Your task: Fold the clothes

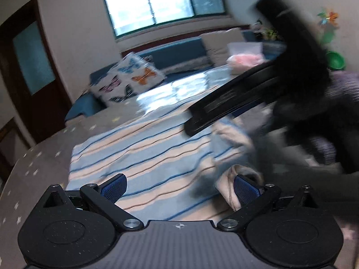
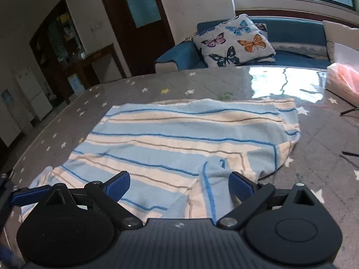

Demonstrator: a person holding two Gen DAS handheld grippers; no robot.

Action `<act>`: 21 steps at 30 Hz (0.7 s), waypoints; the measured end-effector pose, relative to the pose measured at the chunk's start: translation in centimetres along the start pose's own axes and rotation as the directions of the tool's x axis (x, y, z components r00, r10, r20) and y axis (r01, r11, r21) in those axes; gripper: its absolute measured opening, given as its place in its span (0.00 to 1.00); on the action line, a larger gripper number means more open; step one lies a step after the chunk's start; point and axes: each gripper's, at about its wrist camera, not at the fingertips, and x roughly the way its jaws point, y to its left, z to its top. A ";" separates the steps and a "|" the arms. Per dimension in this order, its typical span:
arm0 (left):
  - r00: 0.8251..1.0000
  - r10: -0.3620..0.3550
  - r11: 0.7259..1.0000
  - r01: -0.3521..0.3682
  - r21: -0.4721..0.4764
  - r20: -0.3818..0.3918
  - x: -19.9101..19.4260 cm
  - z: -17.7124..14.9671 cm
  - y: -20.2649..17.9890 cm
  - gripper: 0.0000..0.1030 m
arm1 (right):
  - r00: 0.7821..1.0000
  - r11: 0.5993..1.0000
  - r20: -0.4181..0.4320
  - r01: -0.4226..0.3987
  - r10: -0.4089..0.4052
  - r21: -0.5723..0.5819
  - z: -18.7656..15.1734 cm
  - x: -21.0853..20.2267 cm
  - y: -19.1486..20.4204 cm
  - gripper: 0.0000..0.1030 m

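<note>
A blue and cream striped garment point(image 2: 179, 139) lies spread on the grey star-patterned table cover point(image 2: 139, 85); it also shows in the left wrist view point(image 1: 143, 157). My right gripper point(image 2: 179, 185) is open just above the garment's near edge, with a turned-up flap point(image 2: 213, 179) between its fingers. My left gripper point(image 1: 179, 187) is open over the garment's near edge, its right finger touching a bunched fold point(image 1: 237, 179). The other gripper point(image 1: 246, 89) passes blurred across the right of the left wrist view.
A blue sofa point(image 2: 291, 35) with a butterfly cushion point(image 2: 235, 42) stands behind the table. A tissue box point(image 2: 343, 78) sits at the far right of the table, with dark cables point(image 2: 350, 112) near it. A dark door point(image 2: 139, 22) is at the back.
</note>
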 end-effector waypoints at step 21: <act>0.999 0.011 0.987 -0.017 -0.161 -0.038 0.7 0.0 4.2 1.00 | 0.992 0.944 -0.035 0.101 -0.119 -0.315 -8.6 -5.2 3.7 0.96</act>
